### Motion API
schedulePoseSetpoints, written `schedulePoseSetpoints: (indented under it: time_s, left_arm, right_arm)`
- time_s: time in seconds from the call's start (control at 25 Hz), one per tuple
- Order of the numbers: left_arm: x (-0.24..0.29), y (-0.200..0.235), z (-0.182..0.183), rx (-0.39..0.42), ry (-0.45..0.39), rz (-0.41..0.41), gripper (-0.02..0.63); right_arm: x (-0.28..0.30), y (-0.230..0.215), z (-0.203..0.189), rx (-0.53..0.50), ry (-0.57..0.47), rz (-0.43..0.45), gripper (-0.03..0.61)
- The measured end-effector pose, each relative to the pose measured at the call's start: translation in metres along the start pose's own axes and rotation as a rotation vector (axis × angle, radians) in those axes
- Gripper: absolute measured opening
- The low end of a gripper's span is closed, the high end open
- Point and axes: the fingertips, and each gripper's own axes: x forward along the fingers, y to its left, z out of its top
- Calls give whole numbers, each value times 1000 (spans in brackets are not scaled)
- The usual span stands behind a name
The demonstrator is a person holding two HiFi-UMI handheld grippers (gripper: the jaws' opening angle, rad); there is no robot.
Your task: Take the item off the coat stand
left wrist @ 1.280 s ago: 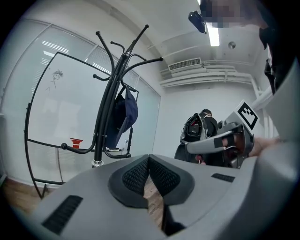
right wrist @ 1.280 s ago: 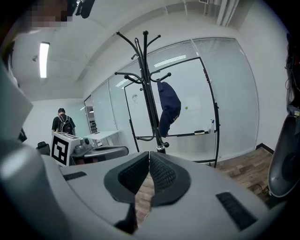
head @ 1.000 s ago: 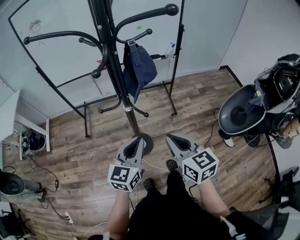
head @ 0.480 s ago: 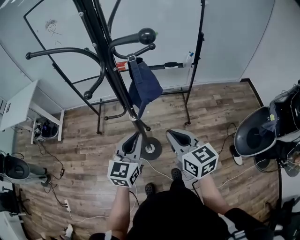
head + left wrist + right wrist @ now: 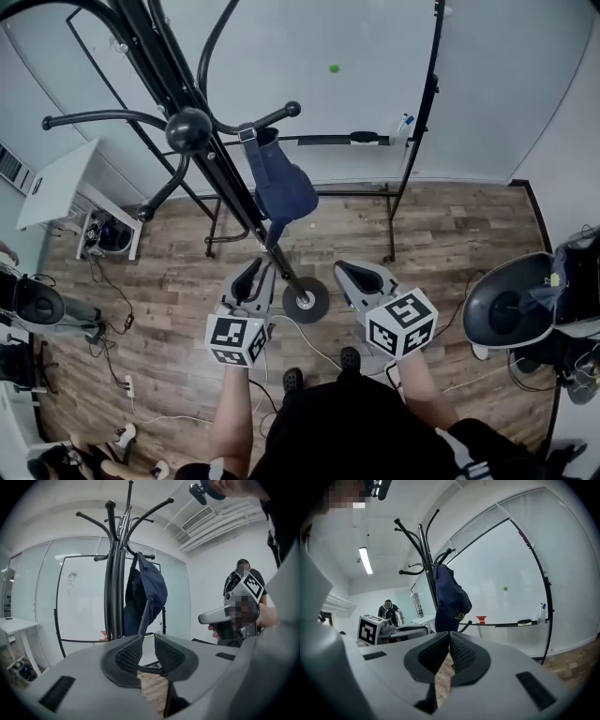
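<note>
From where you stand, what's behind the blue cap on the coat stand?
A whiteboard with a green magnet and a pen tray. The navy cap covers part of the tray and board, so anything there can't be seen.

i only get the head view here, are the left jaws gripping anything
Observer: No. In the left gripper view the left gripper has its jaws opening with nothing between them. The dark blue item hangs farther off on the coat stand.
Operator: and the right one
Observer: The right gripper view shows the right gripper with its jaws together and empty.
Operator: any marking on the item
Observer: Yes, the right gripper view shows yellowish print near its lower edge, too small to read.
</note>
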Motion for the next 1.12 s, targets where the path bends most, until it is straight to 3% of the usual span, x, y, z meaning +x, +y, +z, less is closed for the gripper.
schedulePoseSetpoints:
  time_s: [0.24, 0.44, 0.88, 1.12]
  left_arm:
    - [20, 9, 10, 81, 4, 57, 153]
    - [37, 13, 18, 147, 18, 79, 163]
    - [60, 10, 12, 129, 25, 96, 159]
    - [63, 5, 14, 128, 10, 115, 90]
  right_arm:
    - [0, -16, 8, -9, -3, 48, 31]
    - [-4, -31, 13, -1, -1, 56, 31]
    - [-12, -56, 20, -8, -10, 43, 32]
    - [-16, -60, 22, -18, 1, 43, 32]
